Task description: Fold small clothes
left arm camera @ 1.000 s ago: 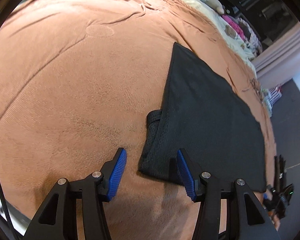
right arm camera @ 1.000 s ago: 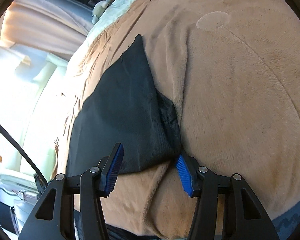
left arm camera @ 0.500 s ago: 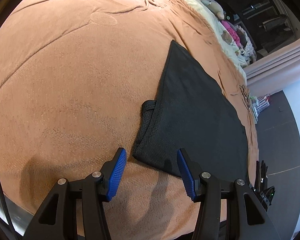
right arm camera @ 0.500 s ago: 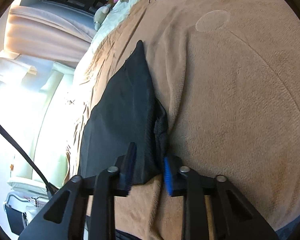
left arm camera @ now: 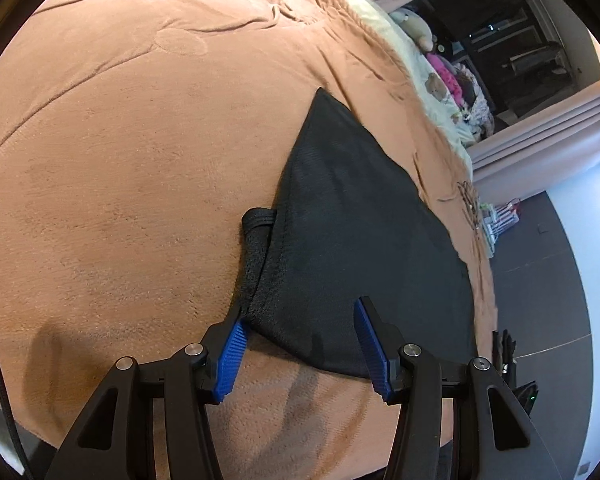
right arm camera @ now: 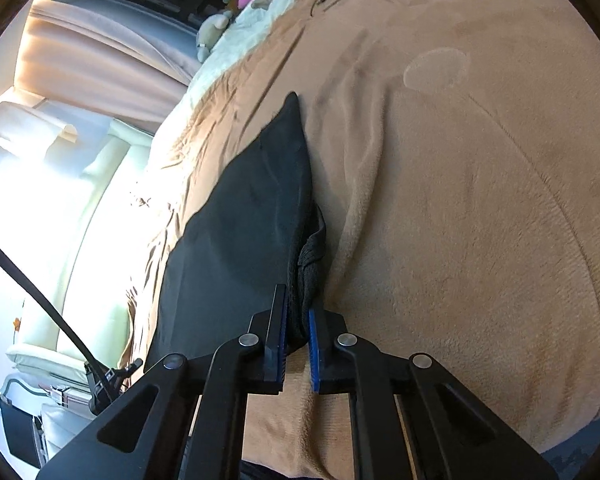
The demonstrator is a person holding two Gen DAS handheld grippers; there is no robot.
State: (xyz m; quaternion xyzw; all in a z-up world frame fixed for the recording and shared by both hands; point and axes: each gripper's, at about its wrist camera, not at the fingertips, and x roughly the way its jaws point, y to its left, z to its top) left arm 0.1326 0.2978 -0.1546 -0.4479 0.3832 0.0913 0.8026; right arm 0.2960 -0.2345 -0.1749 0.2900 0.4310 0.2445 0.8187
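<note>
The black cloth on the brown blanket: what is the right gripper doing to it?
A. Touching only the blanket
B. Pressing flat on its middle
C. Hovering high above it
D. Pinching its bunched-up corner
D: in the right wrist view the right gripper has just been closing, and its blue pads now squeeze the bunched corner of the black cloth, which lies on the brown blanket.

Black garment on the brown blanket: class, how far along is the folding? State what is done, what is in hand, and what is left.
Done: the black garment lies mostly flat on the brown blanket, seemingly folded once, with a lower layer peeking out.
In hand: the right tongs have just closed on its bunched near corner; the left tongs stand open around the near edge, not gripping.
Left: probably a left grip, then another fold.
</note>
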